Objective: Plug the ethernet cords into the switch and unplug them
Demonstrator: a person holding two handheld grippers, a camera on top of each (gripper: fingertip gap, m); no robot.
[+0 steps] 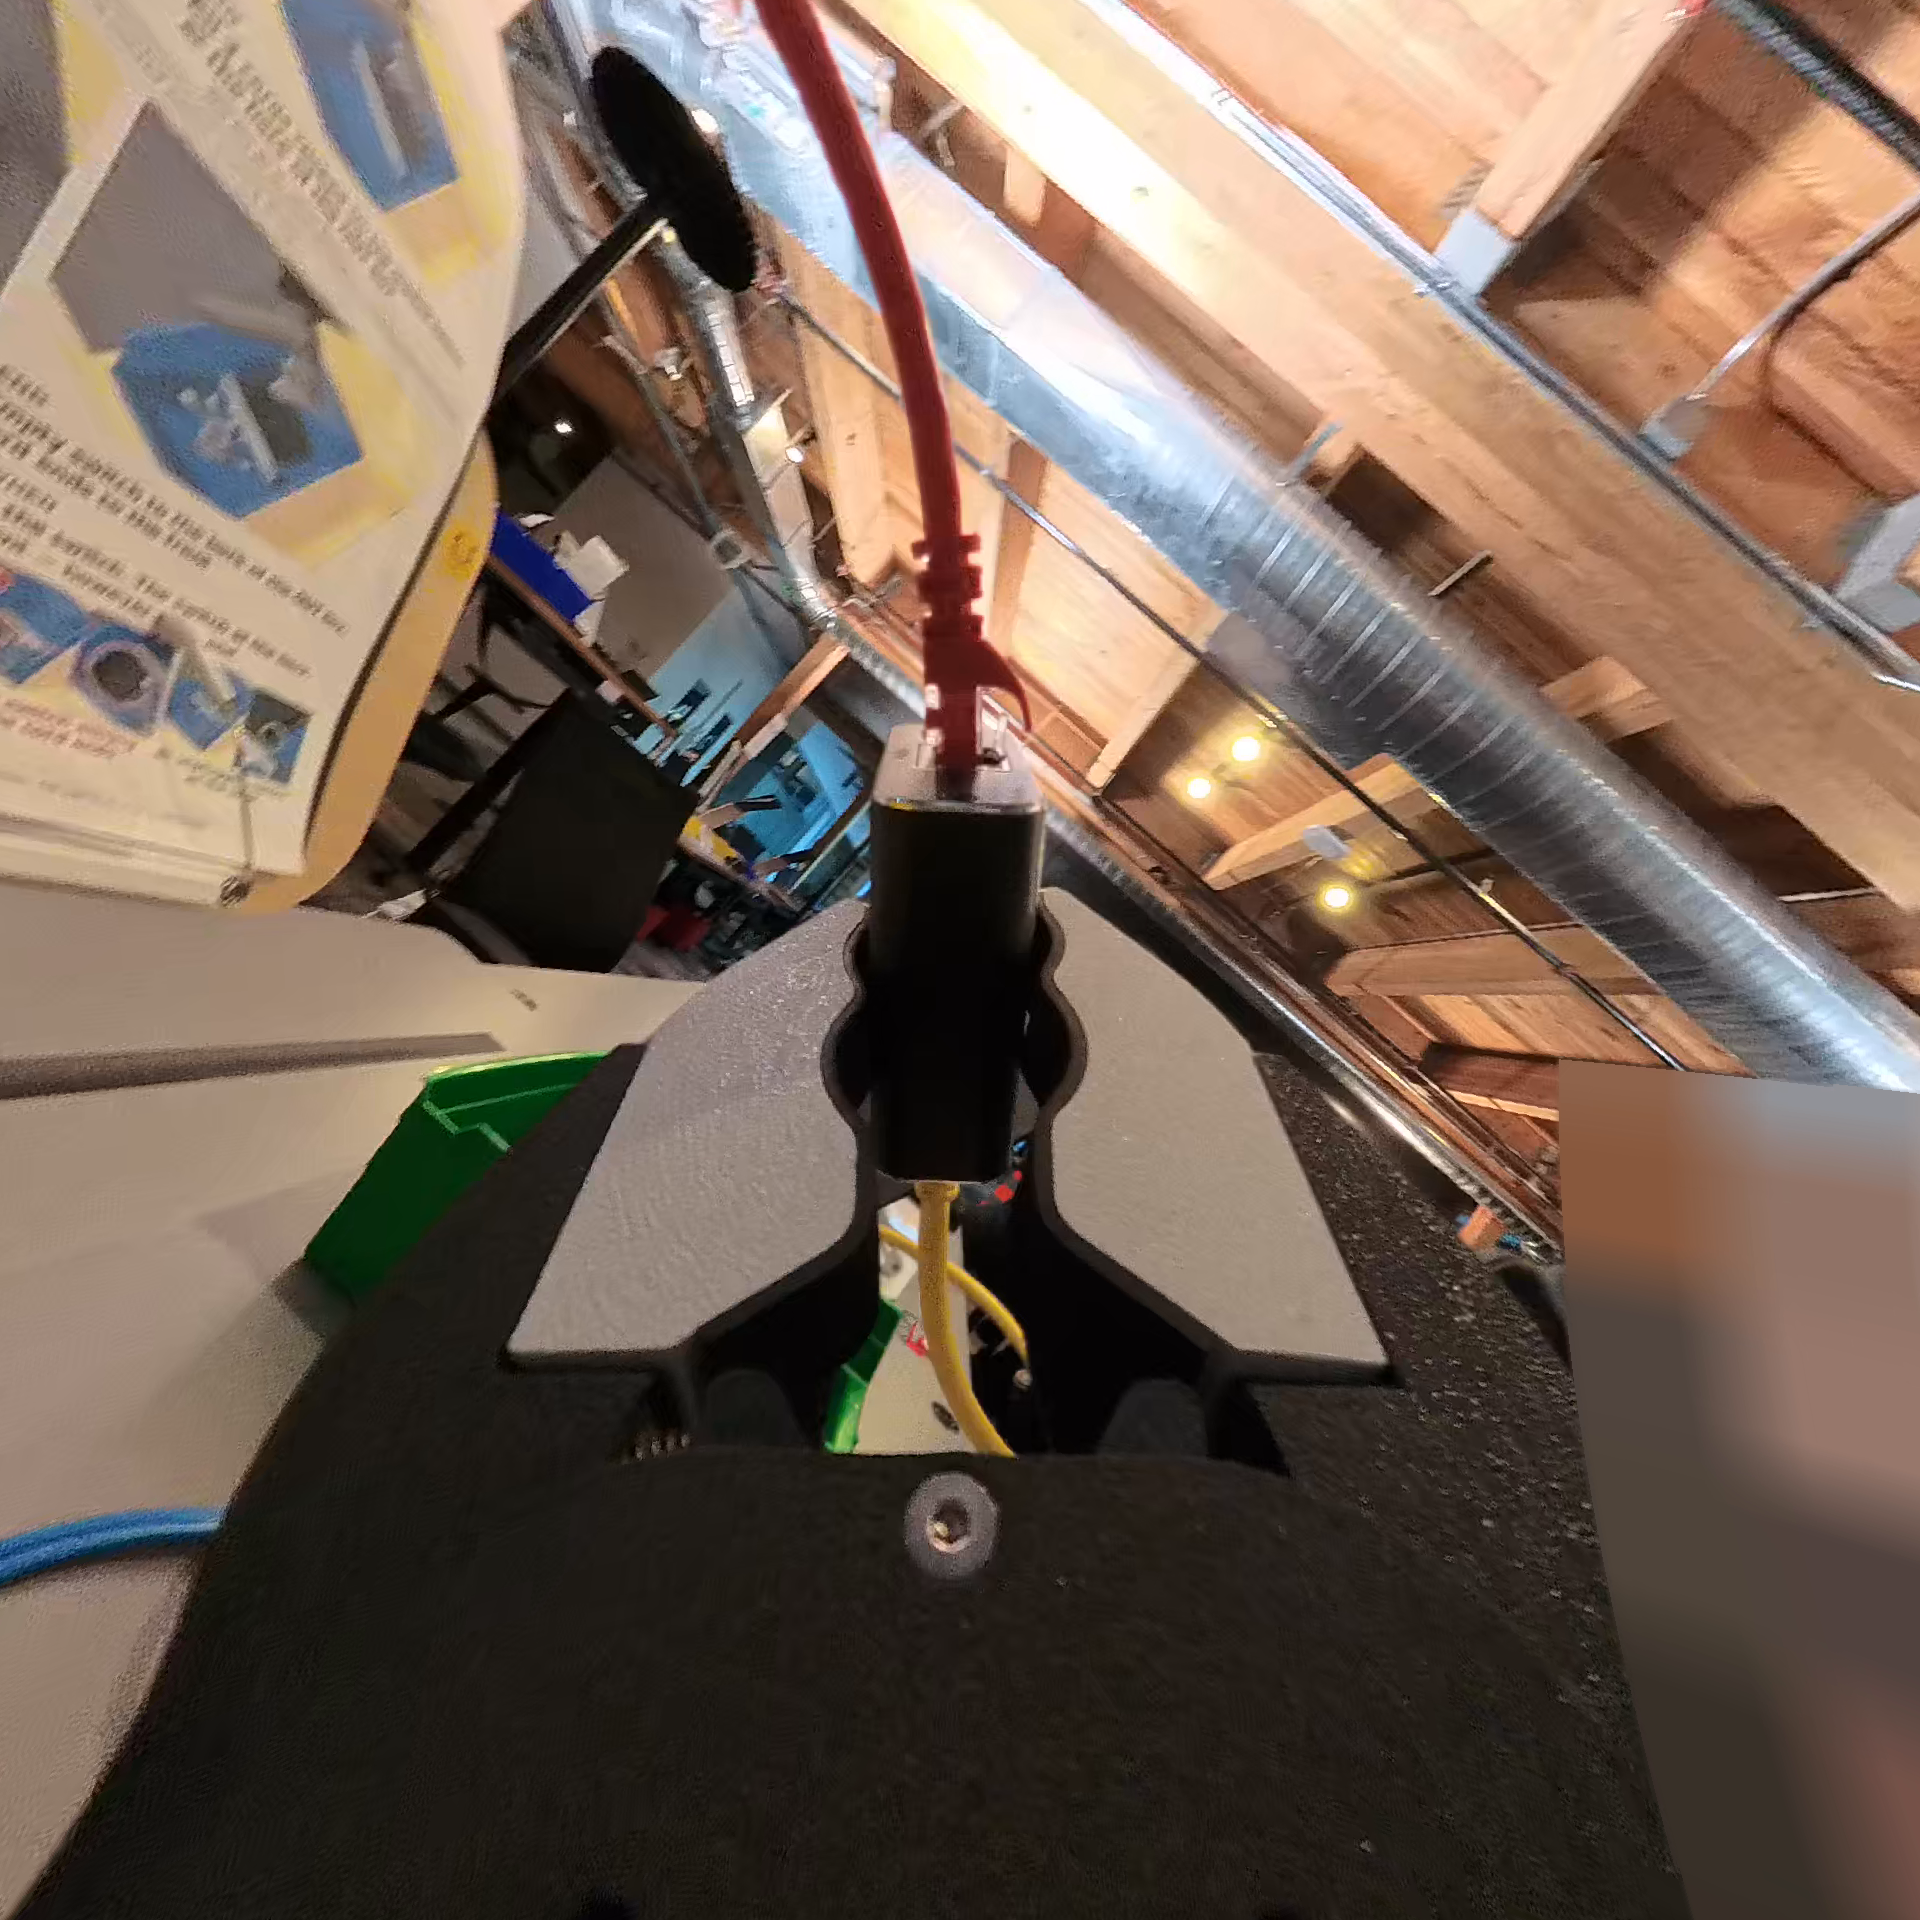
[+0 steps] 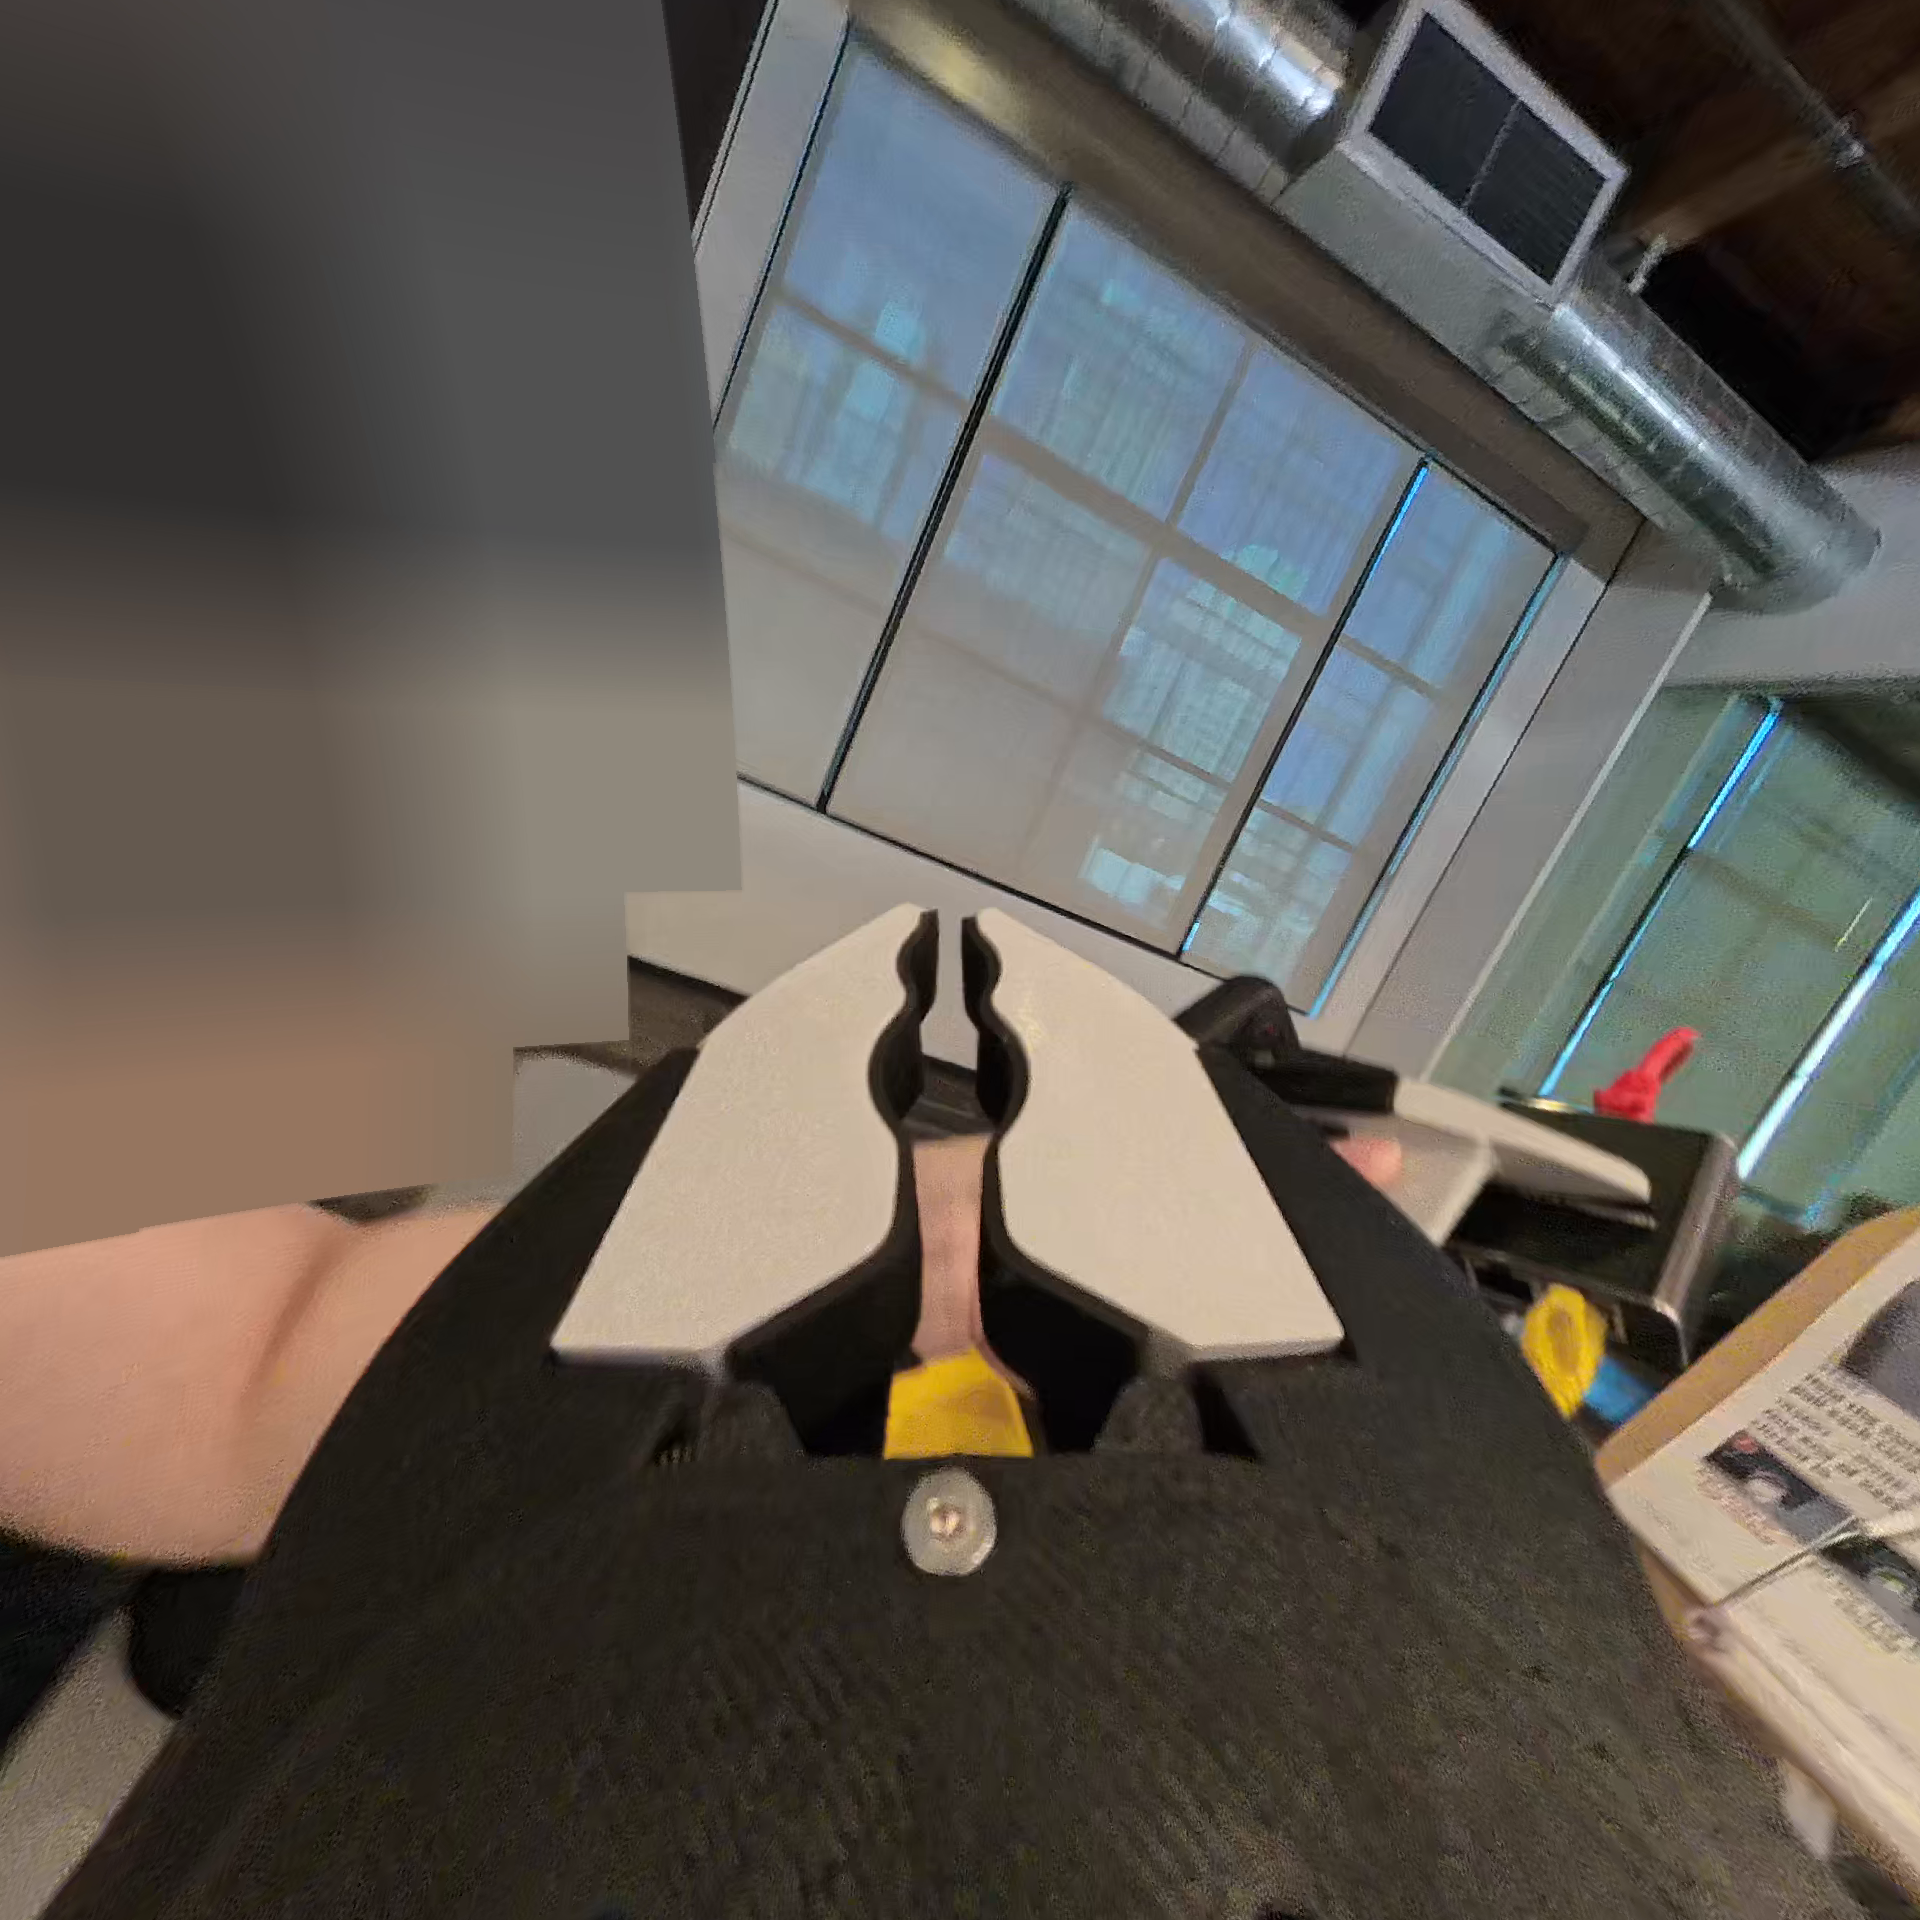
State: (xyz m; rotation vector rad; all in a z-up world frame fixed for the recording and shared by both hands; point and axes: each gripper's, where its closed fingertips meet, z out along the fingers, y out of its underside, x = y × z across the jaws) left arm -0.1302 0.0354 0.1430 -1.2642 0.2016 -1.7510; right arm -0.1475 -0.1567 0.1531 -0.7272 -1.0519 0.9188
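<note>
In the left wrist view my left gripper [image 1: 951, 920] is shut on a small black switch [image 1: 951, 977] and holds it upright, tilted up toward the ceiling. A red ethernet cord [image 1: 894, 343] is plugged into the switch's top end and runs up out of the frame. A yellow cord [image 1: 940, 1320] comes out of its bottom end between my fingers. In the right wrist view my right gripper [image 2: 951, 925] is shut with only a thin slit at the tips and holds nothing. It points up toward a window. A red plug-like piece [image 2: 1652, 1070] shows far right.
A cardboard box with a printed sheet [image 1: 208, 416] hangs close at upper left and also shows in the right wrist view [image 2: 1787, 1455]. A green bin [image 1: 447, 1153] and a blue cord [image 1: 94, 1538] lie on the grey table [image 1: 156, 1195]. A person's arm [image 2: 187, 1382] is at left. Across from one pair of fingers to the other is roughly 20 cm.
</note>
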